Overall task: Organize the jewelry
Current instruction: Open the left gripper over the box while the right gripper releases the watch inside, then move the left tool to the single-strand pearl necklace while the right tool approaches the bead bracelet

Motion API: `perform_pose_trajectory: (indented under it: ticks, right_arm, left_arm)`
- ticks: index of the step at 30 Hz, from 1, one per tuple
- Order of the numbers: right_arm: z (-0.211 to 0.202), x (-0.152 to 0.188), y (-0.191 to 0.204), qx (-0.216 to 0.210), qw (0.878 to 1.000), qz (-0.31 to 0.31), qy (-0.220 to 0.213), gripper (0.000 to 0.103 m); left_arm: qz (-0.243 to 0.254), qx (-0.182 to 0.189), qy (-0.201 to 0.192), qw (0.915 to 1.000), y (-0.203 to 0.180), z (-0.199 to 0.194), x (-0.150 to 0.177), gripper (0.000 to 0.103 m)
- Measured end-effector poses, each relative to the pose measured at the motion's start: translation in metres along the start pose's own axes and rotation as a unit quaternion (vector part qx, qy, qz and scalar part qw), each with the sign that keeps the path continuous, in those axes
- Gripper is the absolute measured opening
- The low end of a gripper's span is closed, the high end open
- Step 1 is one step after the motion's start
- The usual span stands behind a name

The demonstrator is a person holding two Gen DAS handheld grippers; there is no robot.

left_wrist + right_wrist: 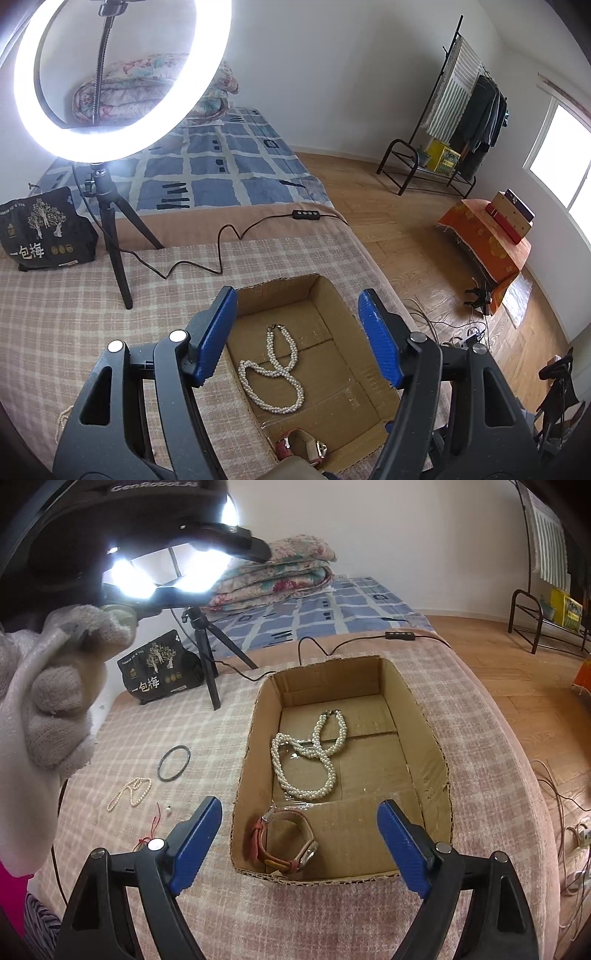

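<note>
An open cardboard box (424, 731) sits on a pink checked cloth; it also shows in the left wrist view (332, 295). Inside lie a thick white pearl necklace (306, 760) (273, 376) and a pink-strapped watch (284, 845) (299, 446). On the cloth left of the box lie a dark bangle (174, 763), a thin pearl strand (131, 792) and a red string with a small pendant (157, 823). My left gripper (299, 306) is open and empty above the box. My right gripper (299, 812) is open and empty over the box's near end.
A lit ring light on a black tripod (110, 229) stands at the back left, with its cable (221, 251) lying across the cloth. A black snack bag (46, 232) sits beside it. The gloved left hand (55, 701) fills the right view's left side. The table edge drops to wooden floor (424, 229) on the right.
</note>
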State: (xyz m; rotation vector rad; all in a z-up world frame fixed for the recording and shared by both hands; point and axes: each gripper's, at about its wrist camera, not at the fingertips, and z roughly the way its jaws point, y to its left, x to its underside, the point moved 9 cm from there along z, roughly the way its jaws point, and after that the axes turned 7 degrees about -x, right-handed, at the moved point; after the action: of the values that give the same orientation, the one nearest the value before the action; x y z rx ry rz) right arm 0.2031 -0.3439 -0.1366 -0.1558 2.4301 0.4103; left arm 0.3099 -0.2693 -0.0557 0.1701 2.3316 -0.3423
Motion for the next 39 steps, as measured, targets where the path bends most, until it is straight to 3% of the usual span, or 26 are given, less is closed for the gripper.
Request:
perform_pose_trajectory:
  ticks: [9, 30, 39]
  right_arm:
    - [-0.019, -0.007, 0.013, 0.0, 1.0, -0.006, -0.024, 0.088]
    - [-0.044, 0.001, 0.095, -0.052, 0.994, -0.051, -0.083, 0.082]
    - [-0.024, 0.026, 0.133, -0.063, 0.99, -0.117, -0.037, 0.079]
  left_arm:
    - [0.017, -0.036, -0.02, 0.999, 0.032, -0.039, 0.004, 0.07]
    - [-0.002, -0.159, -0.062, 0.9853, 0.201, -0.153, 0.058, 0.07]
    - [-0.04, -0.2, -0.032, 0.9785, 0.275, -0.161, 0.101, 0.07]
